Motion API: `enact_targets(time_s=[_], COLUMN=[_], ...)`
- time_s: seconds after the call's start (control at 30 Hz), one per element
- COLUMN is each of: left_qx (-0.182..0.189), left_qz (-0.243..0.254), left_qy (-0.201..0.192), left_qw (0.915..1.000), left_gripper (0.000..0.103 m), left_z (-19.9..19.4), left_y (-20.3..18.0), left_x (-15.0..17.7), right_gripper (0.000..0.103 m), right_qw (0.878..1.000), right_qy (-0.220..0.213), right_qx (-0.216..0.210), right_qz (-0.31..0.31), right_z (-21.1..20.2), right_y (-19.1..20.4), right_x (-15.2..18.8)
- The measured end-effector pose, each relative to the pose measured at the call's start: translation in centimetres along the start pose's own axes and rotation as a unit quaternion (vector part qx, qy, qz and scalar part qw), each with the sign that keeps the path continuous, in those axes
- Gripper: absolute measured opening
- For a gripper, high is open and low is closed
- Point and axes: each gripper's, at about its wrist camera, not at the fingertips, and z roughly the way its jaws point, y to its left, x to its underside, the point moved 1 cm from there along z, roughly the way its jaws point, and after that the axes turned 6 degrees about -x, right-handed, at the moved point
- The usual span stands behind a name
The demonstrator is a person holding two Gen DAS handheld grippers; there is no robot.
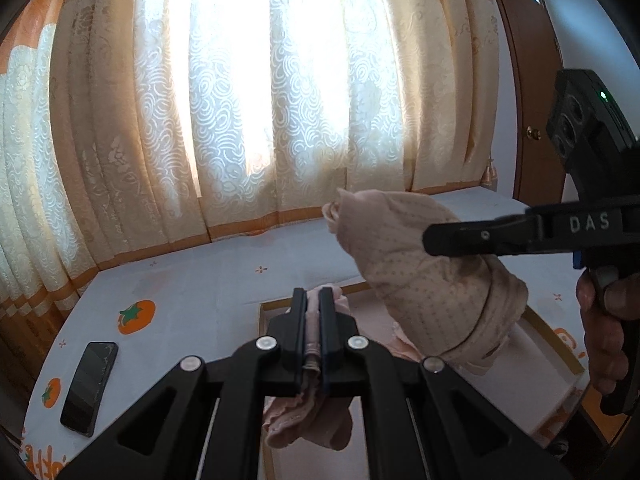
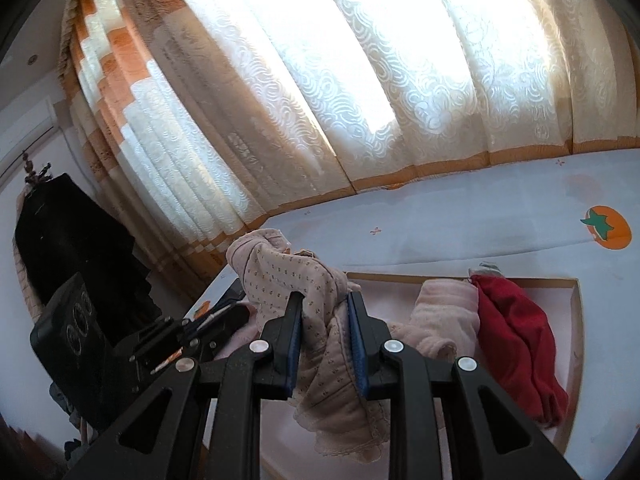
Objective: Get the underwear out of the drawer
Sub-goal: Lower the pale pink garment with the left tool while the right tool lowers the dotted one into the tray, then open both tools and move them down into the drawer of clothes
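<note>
In the right wrist view my right gripper (image 2: 325, 298) is shut on beige underwear (image 2: 288, 276) with small dots and a lace hem, held up above the drawer (image 2: 576, 312). The left wrist view shows the same underwear (image 1: 420, 276) hanging from the right gripper (image 1: 430, 238), with a hand behind it. My left gripper (image 1: 313, 294) is shut on pink fabric (image 1: 304, 424) with a frilled edge that droops below the fingers. I cannot tell whether this fabric belongs to the same garment. The left gripper (image 2: 236, 312) sits left of the underwear.
The drawer lies on a white cloth (image 1: 200, 292) printed with orange fruit, and holds a folded pink cloth (image 2: 448, 312) and a red garment (image 2: 516, 348). A black phone (image 1: 90, 388) lies at the left. Patterned curtains (image 1: 240, 100) hang behind.
</note>
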Motion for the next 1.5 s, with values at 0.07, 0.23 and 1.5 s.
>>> enact_targets(time_s=[0.07,0.23,1.5], left_qx=[-0.002,-0.007,-0.002], left_qz=[0.001,0.004,-0.022], left_qy=[0.004,0.017,0.067], left_qw=[1.0000,0.9998,0.9975], left_gripper=[0.003,0.003,0.058], left_z=[0.7,2.4,1.1], left_y=[0.1,0.2,-0.2], left_x=[0.1,0.5,3.8], right_gripper=[0.024,0.024,0.060], right_qw=[1.000,1.000,0.993], right_qy=[0.003,0.015,0.063], right_qx=[0.005,0.021,0.095], right_qz=[0.006,0.009,-0.022], right_z=[0.9,3.0,4.8], right_y=[-0.4,-0.9,-0.9], right_x=[-0.4,-0.8,0.6])
